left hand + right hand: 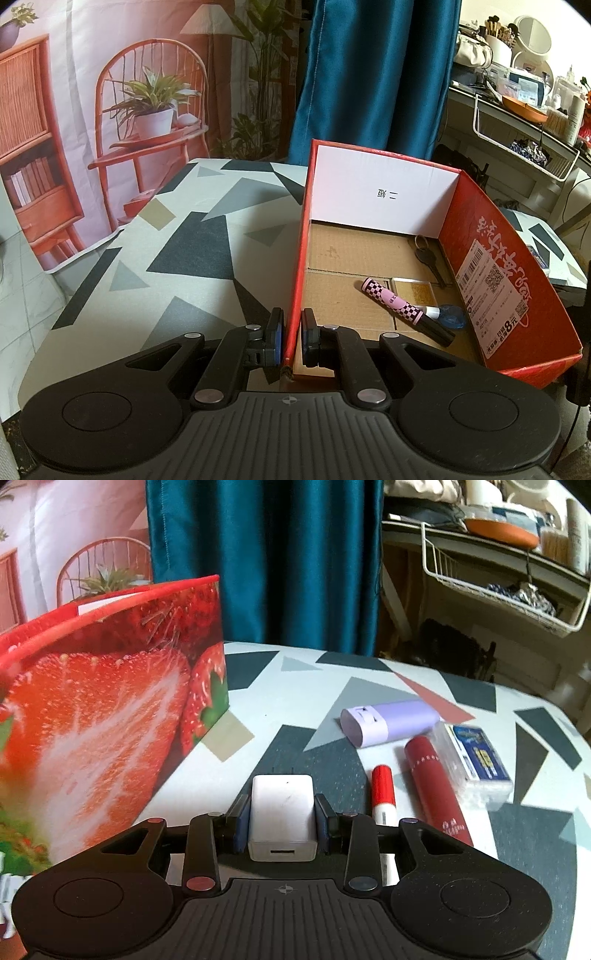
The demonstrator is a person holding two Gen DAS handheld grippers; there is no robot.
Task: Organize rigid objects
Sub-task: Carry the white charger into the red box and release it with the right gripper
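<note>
Clamped between the right gripper's (282,814) blue pads is a small white plastic wall charger (282,814), its two prongs pointing away over the patterned tablecloth (258,686) and its port facing the camera. It looks stiff, light and smooth-sided, so the flat faces the pads press on seem the best hold; it might slip if the squeeze eases. Just to its right lie a red-and-white glue stick (382,788) and a dark red cylindrical tube (437,794), with a clear plastic case holding a blue card (476,764) beside that and a lilac rounded power bank (391,723) farther off. All look rigid and are probably easiest taken across their narrow width.

On the other side, the left gripper (291,338) pinches the near left wall of the red cardboard box (297,258), apparently steadying it. Inside the box, from near to far, lie a pink checkered pen (391,301), a blue round tape dispenser (452,315), a clear square case (412,286) and a dark key on a ring (428,256).
</note>
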